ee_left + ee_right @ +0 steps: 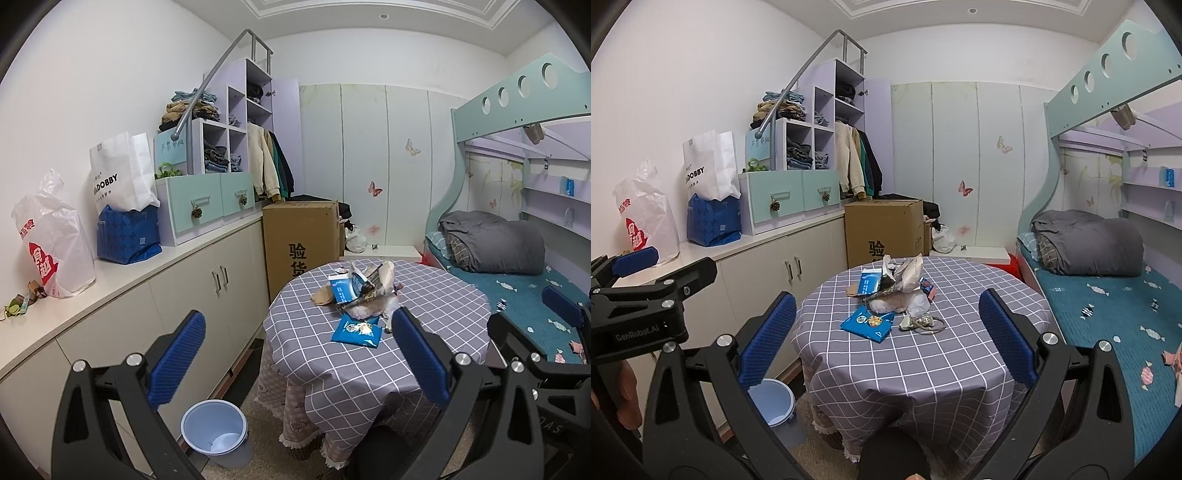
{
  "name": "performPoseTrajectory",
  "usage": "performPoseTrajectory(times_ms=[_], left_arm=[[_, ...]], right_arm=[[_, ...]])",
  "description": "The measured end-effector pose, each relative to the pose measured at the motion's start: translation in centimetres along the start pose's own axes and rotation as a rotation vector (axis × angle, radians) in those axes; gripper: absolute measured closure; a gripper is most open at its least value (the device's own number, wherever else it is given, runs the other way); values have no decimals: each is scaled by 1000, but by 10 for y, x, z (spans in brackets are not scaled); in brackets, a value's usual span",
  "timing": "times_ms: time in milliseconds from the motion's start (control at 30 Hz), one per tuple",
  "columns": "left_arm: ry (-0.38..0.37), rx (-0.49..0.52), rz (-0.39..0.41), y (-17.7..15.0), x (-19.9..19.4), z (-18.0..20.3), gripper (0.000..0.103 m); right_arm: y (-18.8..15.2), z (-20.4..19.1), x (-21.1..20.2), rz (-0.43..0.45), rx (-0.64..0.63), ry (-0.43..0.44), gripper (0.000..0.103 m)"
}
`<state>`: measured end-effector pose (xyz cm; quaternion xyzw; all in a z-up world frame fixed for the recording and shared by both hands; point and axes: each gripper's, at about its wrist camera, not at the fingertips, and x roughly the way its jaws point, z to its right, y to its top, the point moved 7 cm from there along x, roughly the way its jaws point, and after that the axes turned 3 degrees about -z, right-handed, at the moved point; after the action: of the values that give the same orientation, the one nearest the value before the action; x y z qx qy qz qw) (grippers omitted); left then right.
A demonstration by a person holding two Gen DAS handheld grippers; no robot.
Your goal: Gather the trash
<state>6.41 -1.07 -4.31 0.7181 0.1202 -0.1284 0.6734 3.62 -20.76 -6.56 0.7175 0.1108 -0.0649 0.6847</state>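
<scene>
A pile of trash (pixel 364 291) lies on the round table with a grey checked cloth (pixel 424 295): crumpled paper, a blue-white carton, plastic wrap. A flat blue snack packet (pixel 356 329) lies in front of the pile; it also shows in the right wrist view (pixel 868 322). A pale blue bin (pixel 214 430) stands on the floor left of the table, also in the right wrist view (pixel 774 402). My left gripper (pixel 299 360) is open and empty, held back from the table. My right gripper (pixel 886 341) is open and empty, also short of the table.
A long white cabinet (pixel 166 291) with bags on top runs along the left wall. A cardboard box (pixel 303 236) stands behind the table. A bunk bed (pixel 524 280) with a grey quilt lies to the right. A dark stool (pixel 894 454) sits below the table's near edge.
</scene>
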Motion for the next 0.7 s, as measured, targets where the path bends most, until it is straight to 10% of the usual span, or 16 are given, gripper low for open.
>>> performPoseTrajectory(times_ms=[700], left_arm=[[78,25,-154,-18,64,-11,4]], right_arm=[[-13,1,78,-142,64,87,6]])
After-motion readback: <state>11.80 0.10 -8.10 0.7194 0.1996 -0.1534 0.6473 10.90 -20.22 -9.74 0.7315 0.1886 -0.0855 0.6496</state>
